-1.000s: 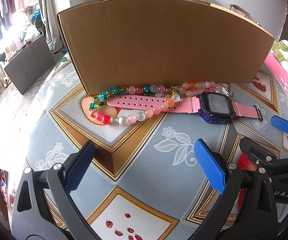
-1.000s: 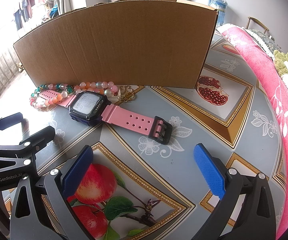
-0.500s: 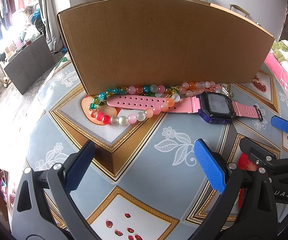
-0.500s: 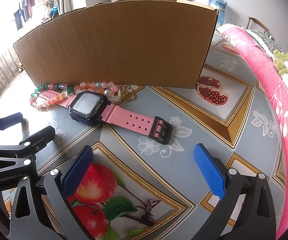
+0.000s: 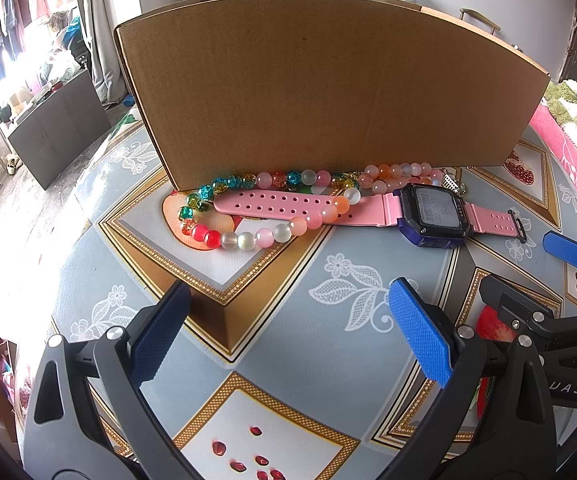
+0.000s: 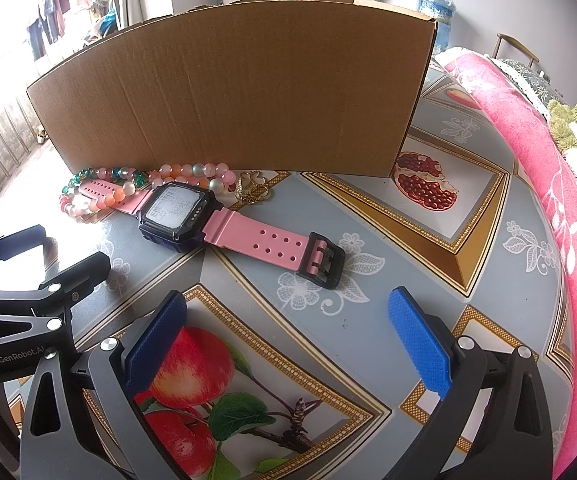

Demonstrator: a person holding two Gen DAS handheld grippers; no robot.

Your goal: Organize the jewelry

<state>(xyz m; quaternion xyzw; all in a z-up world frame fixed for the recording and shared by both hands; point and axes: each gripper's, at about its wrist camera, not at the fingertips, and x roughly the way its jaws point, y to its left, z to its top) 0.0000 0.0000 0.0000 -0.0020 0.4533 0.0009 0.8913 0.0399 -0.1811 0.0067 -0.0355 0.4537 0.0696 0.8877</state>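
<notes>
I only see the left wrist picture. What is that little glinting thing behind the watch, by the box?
Observer: In the right wrist view it is a thin gold chain with heart-shaped links, lying between the watch and the cardboard box.
Operator: And the strap's far end?
Observer: It ends in a black buckle, lying flat on a white flower print of the tablecloth.
Operator: Is the other hand-held gripper holding anything?
Observer: No. The right hand-held gripper is open, empty, above a printed apple.
</notes>
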